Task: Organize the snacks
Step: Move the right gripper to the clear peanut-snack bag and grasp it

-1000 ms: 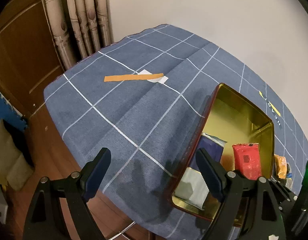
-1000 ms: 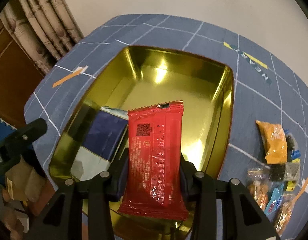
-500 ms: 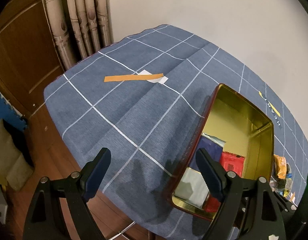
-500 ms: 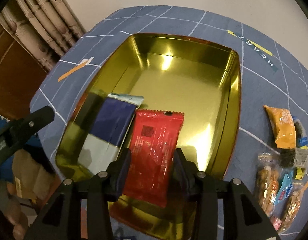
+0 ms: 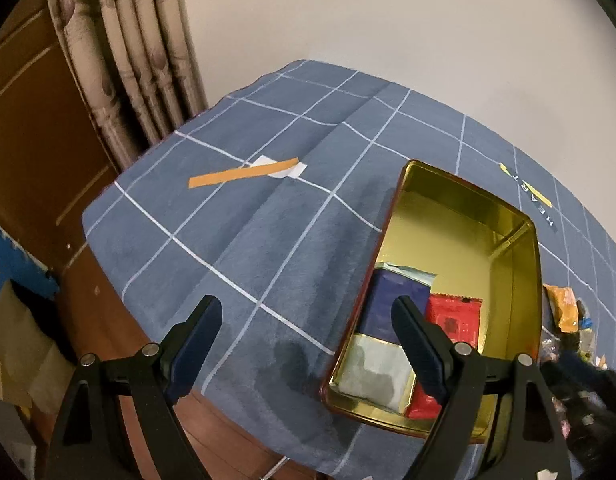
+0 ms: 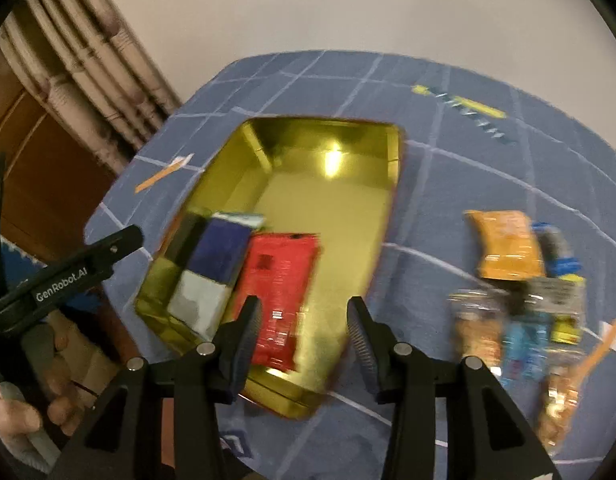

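The bench [image 5: 268, 240], covered in a blue cloth with a white grid, carries an open gold tin [image 6: 348, 184] with a dark red outer rim, standing near the bench's front edge. Inside it, at the near end, lie two snacks side by side and touching: a blue and white packet [image 6: 212, 272] against the tin's left wall and a red packet [image 6: 280, 280] just to its right, flat on the floor of the tin with its printed back facing up; the far half of the tin holds nothing but a bright reflection of light. To the right of the tin, apart from it, a heap of loose snacks [image 6: 524, 304] lies on the cloth, an orange packet [image 6: 508, 244] at its far end and clear and blue wrappers nearer, blurred in the right wrist view. An orange strip [image 5: 244, 174] lies across a white slip on the cloth to the left of the tin. The right tongs [image 6: 304, 328] hang above the near end of the tin, jaws partly apart with nothing between them, the red packet lying free below. The left tongs [image 5: 308, 340] stand wide apart and empty over the cloth and the tin's left rim, pointing steeply down.
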{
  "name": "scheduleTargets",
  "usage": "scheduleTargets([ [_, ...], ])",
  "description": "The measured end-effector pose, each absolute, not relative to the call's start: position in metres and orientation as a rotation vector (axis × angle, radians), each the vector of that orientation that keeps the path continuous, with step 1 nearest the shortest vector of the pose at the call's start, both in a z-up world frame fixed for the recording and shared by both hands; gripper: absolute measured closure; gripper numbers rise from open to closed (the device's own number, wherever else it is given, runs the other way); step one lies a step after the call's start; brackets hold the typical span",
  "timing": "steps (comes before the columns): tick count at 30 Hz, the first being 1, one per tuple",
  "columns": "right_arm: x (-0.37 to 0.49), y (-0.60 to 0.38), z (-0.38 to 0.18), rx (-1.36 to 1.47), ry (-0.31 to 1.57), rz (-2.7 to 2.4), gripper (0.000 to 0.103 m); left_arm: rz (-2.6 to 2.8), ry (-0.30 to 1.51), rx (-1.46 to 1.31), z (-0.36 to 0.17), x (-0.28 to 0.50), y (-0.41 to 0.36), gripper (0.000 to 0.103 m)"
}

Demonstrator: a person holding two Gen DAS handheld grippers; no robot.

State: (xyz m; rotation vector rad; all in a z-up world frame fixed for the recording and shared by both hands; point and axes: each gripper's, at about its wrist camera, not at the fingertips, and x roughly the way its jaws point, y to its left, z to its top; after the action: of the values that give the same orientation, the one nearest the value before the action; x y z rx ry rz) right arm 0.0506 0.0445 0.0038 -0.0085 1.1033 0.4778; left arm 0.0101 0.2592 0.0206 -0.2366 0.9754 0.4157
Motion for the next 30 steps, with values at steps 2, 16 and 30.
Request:
scheduleTargets([
  [2,0.048,0.031,0.011,-0.025,1.07,0.46,0.058,0.405,0.973,-0.227,0.021,0.01,0.256,0.019],
  [16,0.023,-0.121,-0.007,-0.06,1.1,0.181,0.058,0.245,0.985,-0.067,0.031,0.013,0.182,0.019],
  [30,0.011,-0.141,-0.035,-0.08,1.15,0.176,0.058,-0.013,1.038,0.071,0.022,0.004,0.074,0.018],
])
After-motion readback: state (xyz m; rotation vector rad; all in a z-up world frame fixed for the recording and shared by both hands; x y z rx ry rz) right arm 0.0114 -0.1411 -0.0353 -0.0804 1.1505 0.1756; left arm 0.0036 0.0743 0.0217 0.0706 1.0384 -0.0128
